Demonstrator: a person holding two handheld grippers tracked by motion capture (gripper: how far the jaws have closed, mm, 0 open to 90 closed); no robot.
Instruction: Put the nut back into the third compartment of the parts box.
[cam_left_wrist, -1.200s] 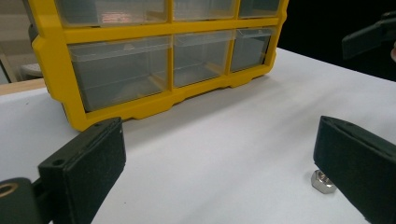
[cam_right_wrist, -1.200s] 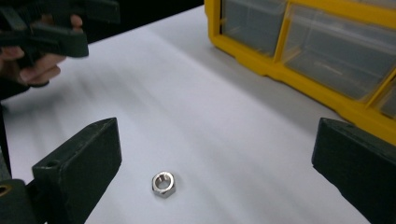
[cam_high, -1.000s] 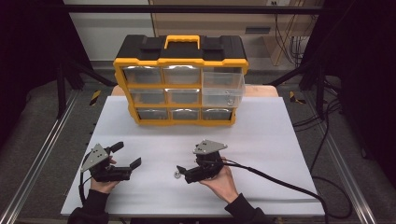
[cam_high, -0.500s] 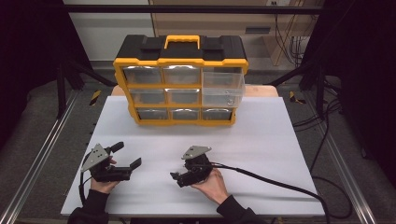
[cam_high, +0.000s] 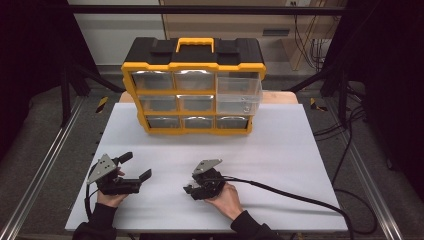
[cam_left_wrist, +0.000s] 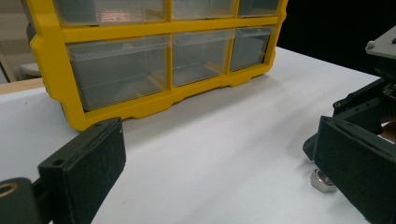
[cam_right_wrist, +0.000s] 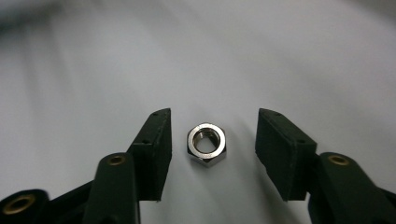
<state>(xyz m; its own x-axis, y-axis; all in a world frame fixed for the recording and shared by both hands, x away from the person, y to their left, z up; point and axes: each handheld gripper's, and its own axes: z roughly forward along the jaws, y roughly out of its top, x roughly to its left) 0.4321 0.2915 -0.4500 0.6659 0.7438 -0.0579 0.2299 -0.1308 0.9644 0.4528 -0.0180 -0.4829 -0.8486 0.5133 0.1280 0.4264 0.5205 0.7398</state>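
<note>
A small steel hex nut (cam_right_wrist: 207, 143) lies flat on the white table (cam_high: 280, 150). In the right gripper view my right gripper (cam_right_wrist: 212, 140) is open, one jaw on each side of the nut and neither touching it. From above, the right gripper (cam_high: 190, 189) sits at front centre, pointing left, and covers the nut. My left gripper (cam_high: 136, 166) rests open at front left with nothing between its jaws. Its own view also shows the nut (cam_left_wrist: 322, 181) beside the right-hand jaw, and the left gripper (cam_left_wrist: 219, 172) stays wide apart.
A yellow and black drawer organizer (cam_high: 192, 67) stands at the back of the table, with a clear drawer (cam_high: 239, 92) on its right side pulled out. A black cable (cam_high: 300, 197) trails right from the right gripper. Metal rails run along both table sides.
The right gripper has slid left along the table until its open jaws straddle the nut. The left gripper has stayed where it was.
</note>
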